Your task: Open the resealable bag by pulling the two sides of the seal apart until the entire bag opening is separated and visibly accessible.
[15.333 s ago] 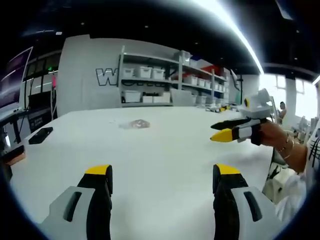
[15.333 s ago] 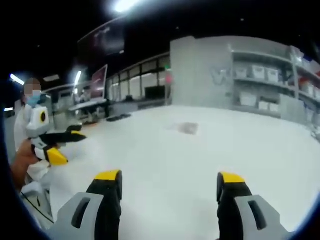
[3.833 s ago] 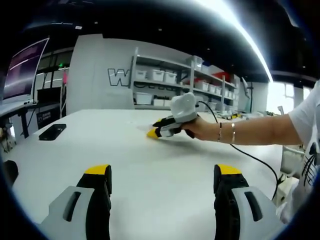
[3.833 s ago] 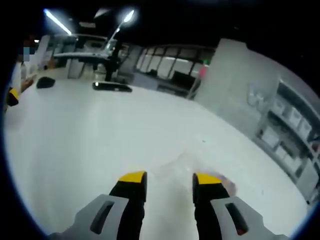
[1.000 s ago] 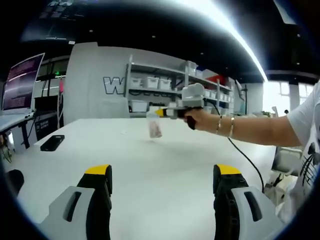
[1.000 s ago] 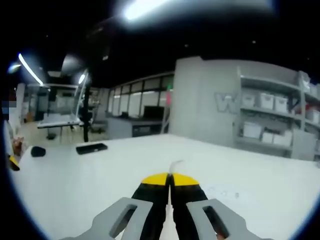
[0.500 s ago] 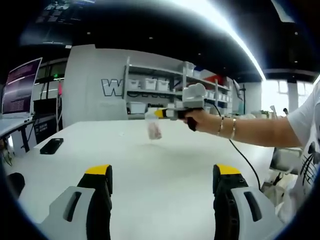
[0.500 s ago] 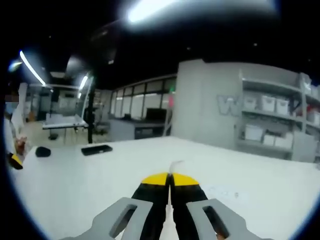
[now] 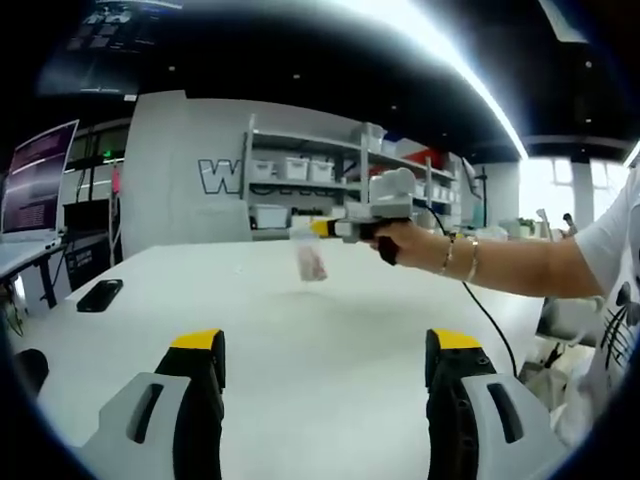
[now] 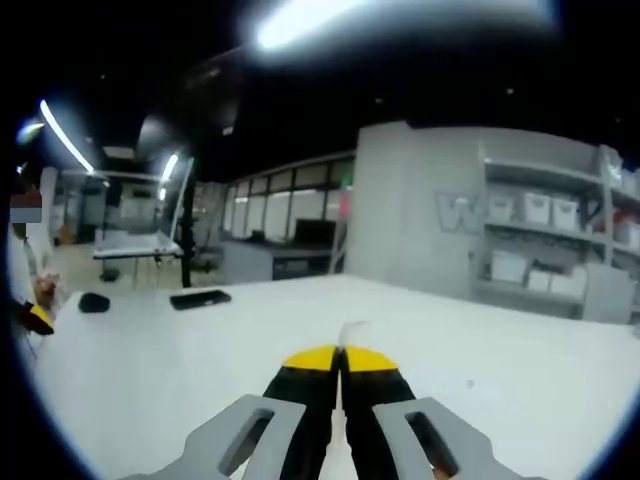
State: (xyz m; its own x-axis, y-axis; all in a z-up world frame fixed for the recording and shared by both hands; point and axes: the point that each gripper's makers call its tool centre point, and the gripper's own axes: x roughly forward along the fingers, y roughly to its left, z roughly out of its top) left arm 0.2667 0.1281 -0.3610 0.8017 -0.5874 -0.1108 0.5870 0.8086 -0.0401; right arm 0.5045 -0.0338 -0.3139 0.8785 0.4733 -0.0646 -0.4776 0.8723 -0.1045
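Left claw (image 9: 325, 365) held w/ jaws wide apart, nothing between them, low over the white counter (image 9: 300, 340). Right claw (image 9: 318, 228) at 12 o'clock in the left gripper view, clamped on the top edge of the clear bag (image 9: 309, 258), which hangs above the counter. Contents look pinkish, prob. small items. Phone (image 9: 99, 294) at 9 o'clock.

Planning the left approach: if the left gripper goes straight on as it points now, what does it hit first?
Probably the bag hanging from the right gripper, roughly centred ahead of the open left gripper. Only bare white table lies before it. Depth is unclear.
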